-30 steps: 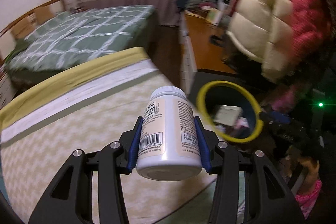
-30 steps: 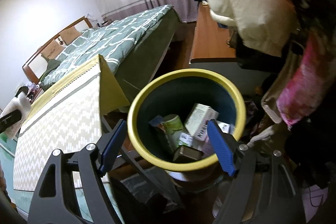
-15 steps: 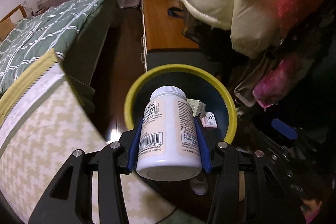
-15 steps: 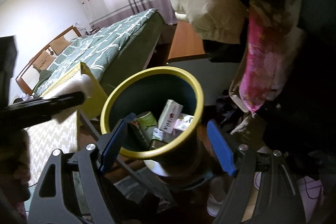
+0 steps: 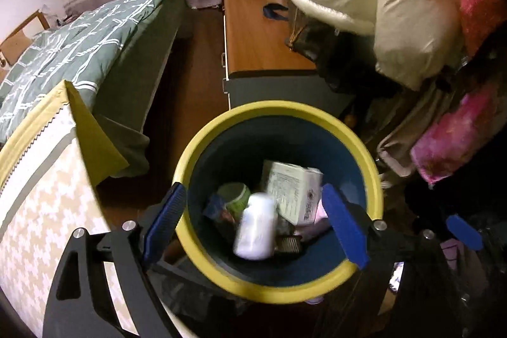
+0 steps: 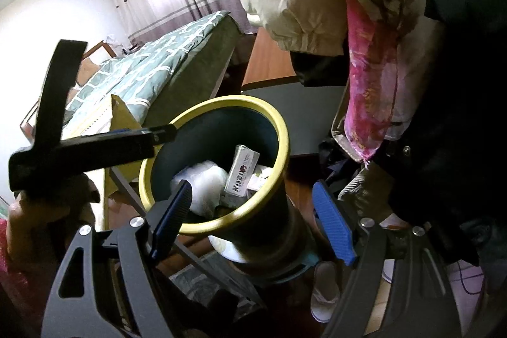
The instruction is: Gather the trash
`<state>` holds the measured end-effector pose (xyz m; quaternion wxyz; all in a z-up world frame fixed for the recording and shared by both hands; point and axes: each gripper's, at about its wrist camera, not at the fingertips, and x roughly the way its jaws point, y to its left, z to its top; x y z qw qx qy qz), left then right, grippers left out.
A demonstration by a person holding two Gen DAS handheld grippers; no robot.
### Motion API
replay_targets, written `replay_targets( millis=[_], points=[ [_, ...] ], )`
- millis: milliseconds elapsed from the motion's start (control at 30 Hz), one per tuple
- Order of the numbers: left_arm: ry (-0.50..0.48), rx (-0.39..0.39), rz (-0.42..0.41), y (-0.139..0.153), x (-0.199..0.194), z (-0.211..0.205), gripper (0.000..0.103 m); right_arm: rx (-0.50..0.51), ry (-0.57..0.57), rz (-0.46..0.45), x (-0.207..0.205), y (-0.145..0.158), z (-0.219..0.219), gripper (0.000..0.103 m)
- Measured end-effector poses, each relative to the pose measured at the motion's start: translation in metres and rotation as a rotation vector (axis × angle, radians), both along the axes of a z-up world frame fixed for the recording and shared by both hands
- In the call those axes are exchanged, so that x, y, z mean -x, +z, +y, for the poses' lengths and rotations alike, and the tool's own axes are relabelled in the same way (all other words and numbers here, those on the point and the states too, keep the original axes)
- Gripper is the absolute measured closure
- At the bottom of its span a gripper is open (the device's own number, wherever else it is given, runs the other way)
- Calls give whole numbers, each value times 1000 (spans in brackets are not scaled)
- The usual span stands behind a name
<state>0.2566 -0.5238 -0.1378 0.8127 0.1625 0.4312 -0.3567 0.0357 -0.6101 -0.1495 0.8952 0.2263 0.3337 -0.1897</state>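
A dark blue bin with a yellow rim stands on the floor; it also shows in the right wrist view. My left gripper is open and empty right above the bin's mouth. The white pill bottle is blurred inside the bin, among a white box and a green cup. In the right wrist view the bottle is a white blur inside the bin. My right gripper is open and empty beside the bin; the left gripper reaches over the rim.
A table with a yellow zigzag cloth stands left of the bin. A bed with a green quilt lies behind. A wooden dresser and hanging coats crowd the right. A white slipper lies on the floor.
My left gripper opened over the bin and the white bottle dropped out of it into the bin. The right gripper drew back a little from the bin.
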Motion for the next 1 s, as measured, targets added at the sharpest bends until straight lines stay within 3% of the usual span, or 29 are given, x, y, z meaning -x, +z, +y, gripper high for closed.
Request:
replay_targets(
  millis=[67,200,367,467,700,1000],
  points=[
    [12,34,-13,16,5,19,17,7,16,-1,-1,3,5,29],
    [77,93,-99,53,20,71,5,24,60,-5,-6,8,21,29],
    [188,170,-187,97,47,158,5,53,131,-13,-11,17,53,28],
    [291,171,-266,115,67,217,5,76,178,-25,-11,25,76,28],
    [525,204,-326,126,123,358,5,132,269,-55,0,43,130,26],
    [734,229,-390,123,199,477,5,211,328,-114,17,71,181,23]
  ],
)
